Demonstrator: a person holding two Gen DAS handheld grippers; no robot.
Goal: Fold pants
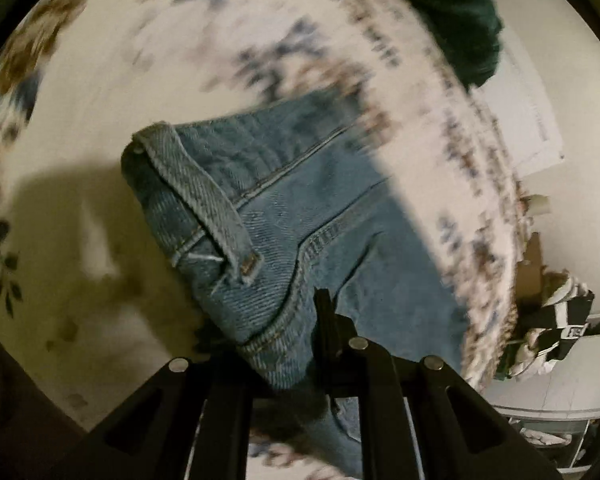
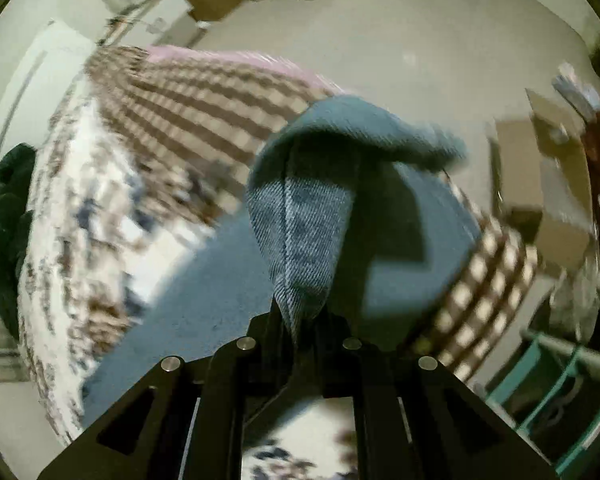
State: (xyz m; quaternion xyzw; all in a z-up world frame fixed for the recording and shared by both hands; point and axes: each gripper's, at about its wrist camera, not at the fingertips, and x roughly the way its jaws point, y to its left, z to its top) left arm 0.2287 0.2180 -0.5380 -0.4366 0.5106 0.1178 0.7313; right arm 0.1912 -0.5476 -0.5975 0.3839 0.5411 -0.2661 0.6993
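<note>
From my left camera I see the bed point(image 1: 100, 92) filling most of the view, its floral cover pale and blurred, with my rig's shadow dark across the near part. The jeans point(image 1: 284, 208) lie on it and rise toward me: the waistband end, with a belt loop point(image 1: 204, 196) and pocket stitching, sits straight ahead of the fingers. My left gripper point(image 1: 296, 344) is closed down on the denim near the pocket seam — the cloth bunches between the two black fingers, one tip point(image 1: 324, 312) standing up against the fabric. A dark green cloth point(image 1: 456, 20) rests at the far edge of the bed.

From my right camera, the bed point(image 2: 80, 216) runs off to the left, with a brown checked blanket point(image 2: 204, 104) behind it and a pink one beyond that. The jeans point(image 2: 312, 236) hang directly above my right gripper point(image 2: 300, 332), folded over on themselves — a seam runs down the middle of the fold and disappears between the fingers, which are pinched nearly together on it. More denim trails down to the left over the bed. Cardboard boxes point(image 2: 556, 184) stand on the floor to the right, well apart from the jeans.
</note>
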